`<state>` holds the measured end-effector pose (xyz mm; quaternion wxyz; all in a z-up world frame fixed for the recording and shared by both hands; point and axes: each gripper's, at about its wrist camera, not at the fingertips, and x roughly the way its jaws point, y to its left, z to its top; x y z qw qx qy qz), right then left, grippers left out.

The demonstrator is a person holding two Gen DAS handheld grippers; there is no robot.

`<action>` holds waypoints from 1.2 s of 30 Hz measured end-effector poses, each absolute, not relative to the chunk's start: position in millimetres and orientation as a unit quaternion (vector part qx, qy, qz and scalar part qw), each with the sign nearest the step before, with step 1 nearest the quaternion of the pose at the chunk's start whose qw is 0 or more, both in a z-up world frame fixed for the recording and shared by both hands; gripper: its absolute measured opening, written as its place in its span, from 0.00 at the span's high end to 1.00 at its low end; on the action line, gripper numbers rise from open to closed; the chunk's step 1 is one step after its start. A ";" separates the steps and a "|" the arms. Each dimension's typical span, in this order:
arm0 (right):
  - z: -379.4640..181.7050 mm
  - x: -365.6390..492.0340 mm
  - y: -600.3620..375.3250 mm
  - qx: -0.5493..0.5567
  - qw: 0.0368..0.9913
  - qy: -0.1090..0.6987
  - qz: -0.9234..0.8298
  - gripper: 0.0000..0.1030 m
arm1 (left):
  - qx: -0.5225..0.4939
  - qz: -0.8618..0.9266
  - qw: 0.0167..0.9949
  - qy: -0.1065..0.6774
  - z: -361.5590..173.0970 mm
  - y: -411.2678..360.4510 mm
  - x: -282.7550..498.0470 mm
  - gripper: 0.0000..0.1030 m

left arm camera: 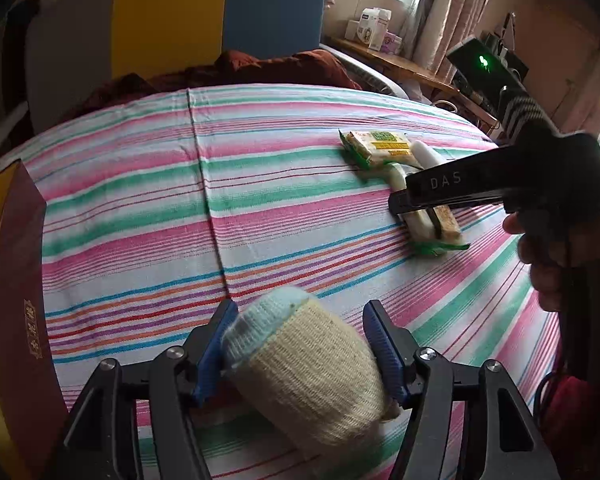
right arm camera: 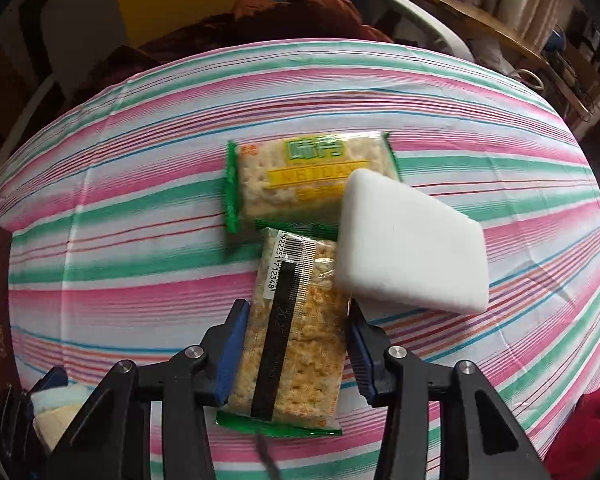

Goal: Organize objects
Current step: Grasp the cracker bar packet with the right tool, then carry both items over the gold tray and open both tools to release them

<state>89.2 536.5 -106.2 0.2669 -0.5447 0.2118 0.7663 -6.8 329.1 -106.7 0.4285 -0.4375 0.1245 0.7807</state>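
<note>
Blue rubber pads are seen closest of all, and between them the left gripper [left arm camera: 300, 360] carries a cream knitted sock [left arm camera: 308, 372] with a pale blue toe, the jaws about half open and the sock bulging between them; whether it is firmly pinched cannot be told. It is kept low over the striped sheet [left arm camera: 140, 208], probably for stowing in the dark red box [left arm camera: 20, 304] just beside it. Further out, the right gripper [right arm camera: 296, 352] is set steeply down around a cracker packet [right arm camera: 296, 336] lying barcode side up, its pads closed against the 2 long edges, judged to be a grasp for lifting. Beyond, a white sponge block [right arm camera: 412, 240] leans across that packet and onto a second cracker packet [right arm camera: 304, 176], so it may be dragged along.
</note>
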 end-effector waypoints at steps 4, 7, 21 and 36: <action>-103.5 81.2 510.3 -0.558 0.191 0.188 0.786 0.55 | -0.421 0.788 0.430 0.128 -109.1 330.1 -3.2 0.36; -104.3 80.6 496.0 -0.564 0.170 0.154 0.793 0.55 | -0.408 0.795 0.430 0.128 -111.4 330.4 -0.6 0.36; -105.8 92.7 491.4 -0.567 0.164 0.130 0.796 0.55 | -0.394 0.802 0.430 0.129 -114.1 331.5 0.3 0.36; -94.8 112.4 504.3 -0.553 0.154 0.108 0.812 0.55 | -0.383 0.813 0.414 0.144 -102.3 332.2 10.7 0.45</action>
